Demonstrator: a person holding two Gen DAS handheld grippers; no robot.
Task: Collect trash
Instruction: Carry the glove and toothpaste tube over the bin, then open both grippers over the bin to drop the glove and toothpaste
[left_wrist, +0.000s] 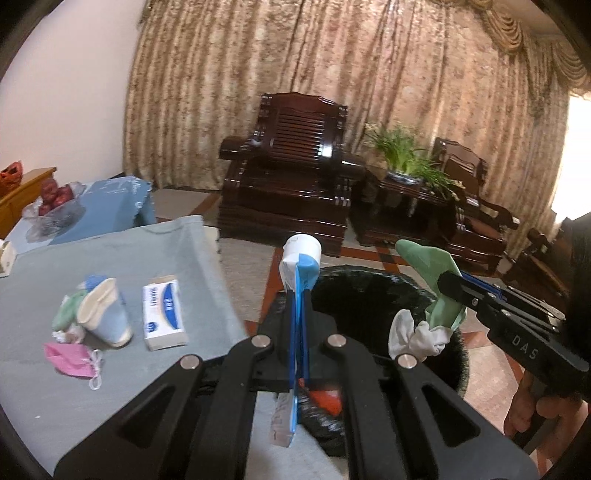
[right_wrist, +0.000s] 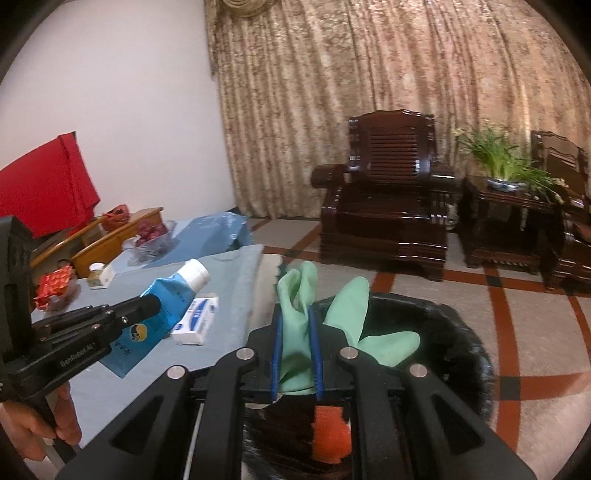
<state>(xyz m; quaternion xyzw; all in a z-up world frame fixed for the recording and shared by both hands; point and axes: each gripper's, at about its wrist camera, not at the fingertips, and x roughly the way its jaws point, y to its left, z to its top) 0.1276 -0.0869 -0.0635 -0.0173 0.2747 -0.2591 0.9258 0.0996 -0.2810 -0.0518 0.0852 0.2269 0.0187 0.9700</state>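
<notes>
My left gripper (left_wrist: 299, 295) is shut on a blue and white tube (left_wrist: 300, 264) with a white cap, held at the near rim of a black-lined trash bin (left_wrist: 373, 295). In the right wrist view this gripper (right_wrist: 149, 304) comes in from the left, the tube (right_wrist: 177, 291) slanting up over the table. My right gripper (right_wrist: 295, 325) is shut on a green glove (right_wrist: 295, 306) above the bin (right_wrist: 461, 332). The left wrist view shows that gripper (left_wrist: 448, 286) and the glove (left_wrist: 428, 262), with white fabric hanging below. An orange scrap (right_wrist: 330, 432) lies in the bin.
The table's grey-blue cloth (left_wrist: 166, 251) carries a white and blue box (left_wrist: 164, 317), a pile of small socks (left_wrist: 103, 314) and a pink mask (left_wrist: 72, 360). Dark wooden armchairs (left_wrist: 295, 177) and a potted plant (left_wrist: 404, 151) stand beyond the tiled floor, in front of curtains.
</notes>
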